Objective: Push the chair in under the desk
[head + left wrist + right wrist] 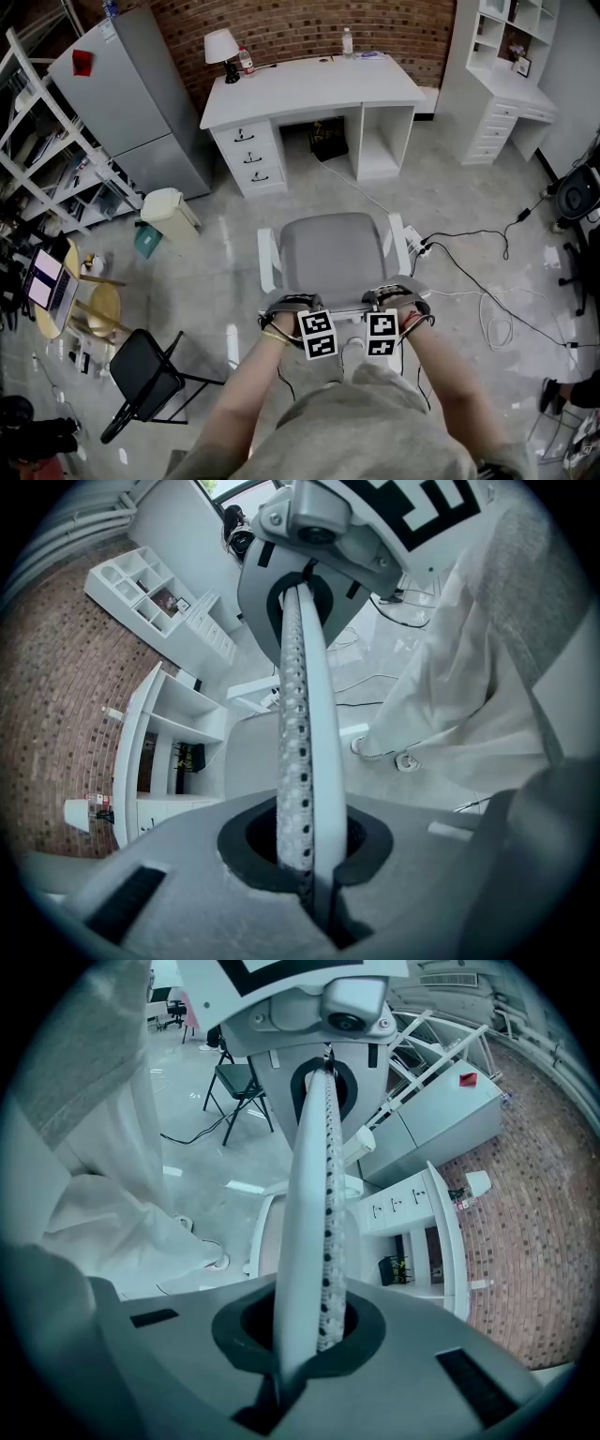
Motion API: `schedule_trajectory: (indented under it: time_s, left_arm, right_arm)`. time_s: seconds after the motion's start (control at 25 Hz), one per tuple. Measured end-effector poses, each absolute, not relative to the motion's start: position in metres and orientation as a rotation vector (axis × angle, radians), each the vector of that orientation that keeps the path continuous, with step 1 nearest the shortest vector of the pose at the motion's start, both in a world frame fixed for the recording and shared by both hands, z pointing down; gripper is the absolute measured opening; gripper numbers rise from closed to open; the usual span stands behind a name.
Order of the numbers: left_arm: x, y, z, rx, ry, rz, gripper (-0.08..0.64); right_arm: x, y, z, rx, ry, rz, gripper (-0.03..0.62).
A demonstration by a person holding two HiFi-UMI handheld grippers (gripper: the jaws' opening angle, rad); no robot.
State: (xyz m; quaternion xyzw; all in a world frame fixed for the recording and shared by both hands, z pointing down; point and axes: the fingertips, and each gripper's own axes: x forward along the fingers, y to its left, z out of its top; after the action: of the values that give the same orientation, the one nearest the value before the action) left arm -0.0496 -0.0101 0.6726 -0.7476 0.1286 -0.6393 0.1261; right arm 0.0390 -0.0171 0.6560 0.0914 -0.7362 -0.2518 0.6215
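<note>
Left gripper (289, 311) and right gripper (394, 302) sit side by side at the top edge of the chair (330, 251) back. From above, their own bulk covers the contact, so whether they press on the back cannot be told. The back shows only edge-on as a thin line, and the chair's base is hidden under the seat. The chair has a grey seat and white armrests. It stands on the floor (234, 272), well apart from the white desk, and faces the opening under the tabletop (309, 89). In each gripper view the two jaws lie flat against each other, fully closed, and nothing can be made out between them.
</note>
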Motion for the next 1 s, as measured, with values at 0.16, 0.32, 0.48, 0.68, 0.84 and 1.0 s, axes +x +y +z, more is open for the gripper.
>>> schedule_trajectory:
  time_s: [0.16,0.32,0.48,0.68,0.84,1.0]
  left_arm:
    - [-0.052,-0.019,0.673,-2.176,0.373,-1.863,0.02]
    - [-0.051,-0.022,0.675,-2.172,0.378,-1.863,0.02]
    - [-0.051,-0.029,0.674,-2.166,0.383,-1.86,0.018]
    - [-0.052,-0.039,0.675,-2.164,0.389,-1.866,0.017]
    - [-0.052,-0.047,0.674,-2.16,0.4,-1.866,0.015]
    - [-0.053,-0.052,0.675,-2.157,0.405,-1.87,0.015]
  right_arm:
    - [0.036,-0.025,0.656,0.208,-1.693,-0.582,0.011]
    - [0.038,-0.029,0.659,0.205,-1.694,-0.584,0.011]
    - [0.038,-0.036,0.658,0.206,-1.693,-0.591,0.011]
    - [0.036,-0.046,0.658,0.198,-1.699,-0.588,0.011]
    - [0.037,-0.054,0.658,0.192,-1.7,-0.593,0.011]
    - [0.036,-0.061,0.658,0.19,-1.701,-0.598,0.011]
